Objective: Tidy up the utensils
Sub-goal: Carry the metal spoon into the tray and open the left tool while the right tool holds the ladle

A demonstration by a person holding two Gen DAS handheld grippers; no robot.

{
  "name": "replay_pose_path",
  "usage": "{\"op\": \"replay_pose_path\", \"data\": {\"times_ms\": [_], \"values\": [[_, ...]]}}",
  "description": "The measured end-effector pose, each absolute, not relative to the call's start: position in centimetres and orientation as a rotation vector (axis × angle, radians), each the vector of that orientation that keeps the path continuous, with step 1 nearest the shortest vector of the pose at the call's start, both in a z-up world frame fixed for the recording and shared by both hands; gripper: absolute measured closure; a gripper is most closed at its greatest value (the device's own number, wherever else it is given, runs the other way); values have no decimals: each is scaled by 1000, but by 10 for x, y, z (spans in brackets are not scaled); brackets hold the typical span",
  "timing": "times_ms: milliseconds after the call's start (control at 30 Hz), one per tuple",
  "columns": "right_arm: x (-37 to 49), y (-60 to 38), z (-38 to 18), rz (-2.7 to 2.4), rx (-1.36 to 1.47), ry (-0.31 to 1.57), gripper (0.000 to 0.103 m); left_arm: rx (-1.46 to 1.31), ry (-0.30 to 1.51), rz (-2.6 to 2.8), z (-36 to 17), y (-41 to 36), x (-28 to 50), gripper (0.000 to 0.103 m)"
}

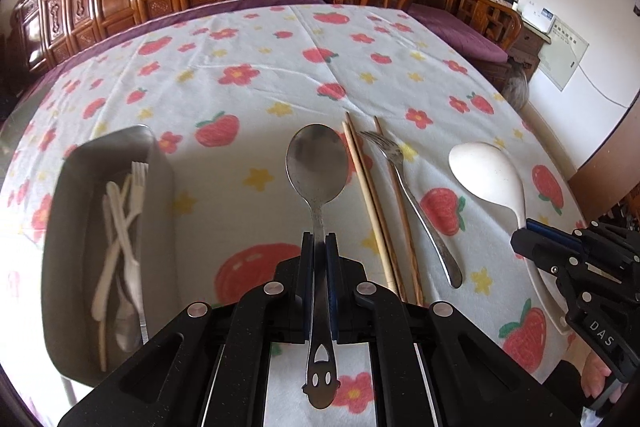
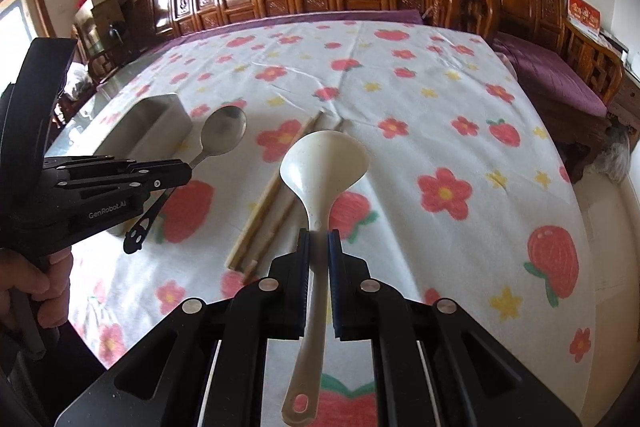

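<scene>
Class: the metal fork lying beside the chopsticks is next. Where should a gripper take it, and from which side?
Grip the fork mid-handle, from above, fingers straddling the narrow handle. It lies flat on the tablecloth, tines pointing away, with chopsticks close on its left, so come straight down.

Glossy metal spoon [image 1: 318, 163] — matt white plastic ladle [image 2: 324, 163] — wooden chopsticks [image 1: 370, 203].

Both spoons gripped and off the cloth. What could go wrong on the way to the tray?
1. The metal spoon is pinched mid-handle by the left hand-held gripper, so it may pivot or slip.
2. The tray already holds crossed white cutlery; a dropped spoon could land askew.
3. The white ladle could snag the chopsticks.
</scene>
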State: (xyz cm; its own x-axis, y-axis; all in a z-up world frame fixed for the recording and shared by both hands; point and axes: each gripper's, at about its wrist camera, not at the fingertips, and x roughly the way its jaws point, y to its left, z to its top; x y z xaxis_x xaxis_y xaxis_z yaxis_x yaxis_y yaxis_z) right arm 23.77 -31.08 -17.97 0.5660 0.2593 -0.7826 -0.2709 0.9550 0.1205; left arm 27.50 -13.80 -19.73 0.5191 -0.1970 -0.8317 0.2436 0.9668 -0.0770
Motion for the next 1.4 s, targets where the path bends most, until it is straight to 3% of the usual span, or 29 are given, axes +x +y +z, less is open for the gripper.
{"op": "replay_pose_path", "data": {"times_ms": [733,1400], "values": [[227,-231,-134,406,-83,861,92,28,901,-196,-139,-46,253,98],[238,-187,-160,453,-110,910,92,22,1021,-95,-202,15,290,98]]}}
